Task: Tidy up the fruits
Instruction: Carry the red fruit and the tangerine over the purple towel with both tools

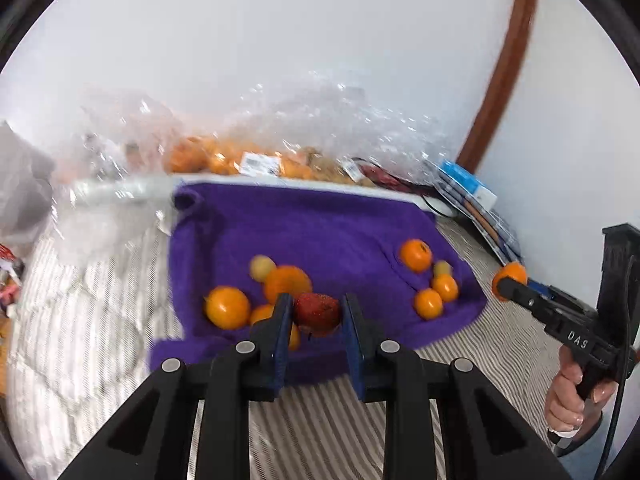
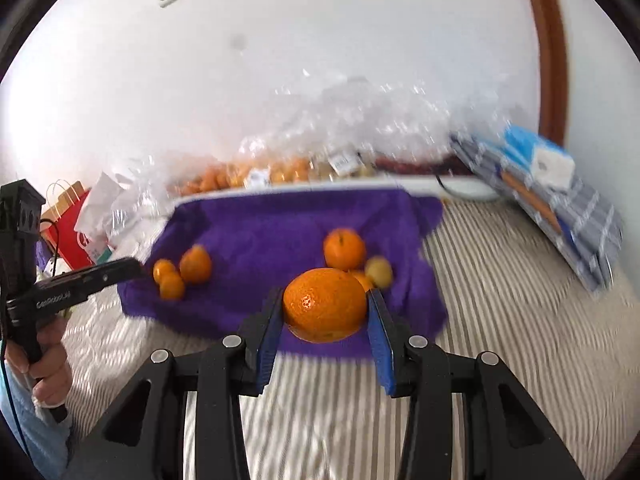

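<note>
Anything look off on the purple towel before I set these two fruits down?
The purple towel is rumpled, its near edge bunched. One red fruit, held in the left gripper, stands out among oranges; the right gripper holds an orange.

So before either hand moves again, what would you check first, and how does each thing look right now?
1. Left gripper has its fruit: ok, the red fruit sits between the blue pads.
2. Right gripper has its fruit: ok, a large orange fills the gap between its pads.
3. Grip secure enough to carry: cannot tell, the images are blurred.
4. Purple cloth has bare space for setting fruit down: ok, its middle is bare.
5. Loose fruit on the cloth settled: cannot tell, motion blur.
6. Grippers apart from each other: ok, each shows at the other view's edge.
</note>
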`<move>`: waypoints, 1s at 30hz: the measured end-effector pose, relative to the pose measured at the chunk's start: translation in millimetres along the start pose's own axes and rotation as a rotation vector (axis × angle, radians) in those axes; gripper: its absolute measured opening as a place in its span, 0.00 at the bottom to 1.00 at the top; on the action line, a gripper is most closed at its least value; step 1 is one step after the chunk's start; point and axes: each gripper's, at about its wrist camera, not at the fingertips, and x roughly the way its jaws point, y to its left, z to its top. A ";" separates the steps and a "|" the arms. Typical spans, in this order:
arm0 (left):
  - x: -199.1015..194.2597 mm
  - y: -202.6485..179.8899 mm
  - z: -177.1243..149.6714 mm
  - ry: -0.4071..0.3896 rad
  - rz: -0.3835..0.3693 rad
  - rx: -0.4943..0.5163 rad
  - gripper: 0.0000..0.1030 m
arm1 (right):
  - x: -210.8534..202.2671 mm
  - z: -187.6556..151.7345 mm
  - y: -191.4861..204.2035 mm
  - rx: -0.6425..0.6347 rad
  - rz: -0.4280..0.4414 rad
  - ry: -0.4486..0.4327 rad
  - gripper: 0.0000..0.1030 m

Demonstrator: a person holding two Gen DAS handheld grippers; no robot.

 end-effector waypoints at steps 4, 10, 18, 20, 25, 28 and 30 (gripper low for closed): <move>5.3 5.6 19.9 -0.009 0.049 -0.009 0.23 | 20.6 24.7 2.8 -0.015 0.014 -0.018 0.39; 35.9 22.9 24.7 -0.023 0.124 -0.070 0.23 | 59.3 33.1 5.3 -0.024 0.018 0.004 0.39; 56.3 34.7 15.4 -0.007 0.155 -0.090 0.23 | 92.8 20.3 -5.2 -0.001 -0.002 0.070 0.39; 57.3 37.8 14.6 -0.008 0.155 -0.104 0.23 | 96.5 19.1 -4.3 -0.003 -0.009 0.072 0.39; 56.4 43.9 15.2 -0.031 0.151 -0.140 0.23 | 101.5 16.4 -0.6 -0.010 -0.016 0.076 0.39; 56.3 44.3 14.3 -0.044 0.152 -0.144 0.23 | 101.5 15.4 3.2 -0.023 -0.015 0.072 0.39; 58.5 44.5 13.7 -0.040 0.153 -0.148 0.23 | 100.9 14.7 5.3 -0.026 -0.006 0.067 0.39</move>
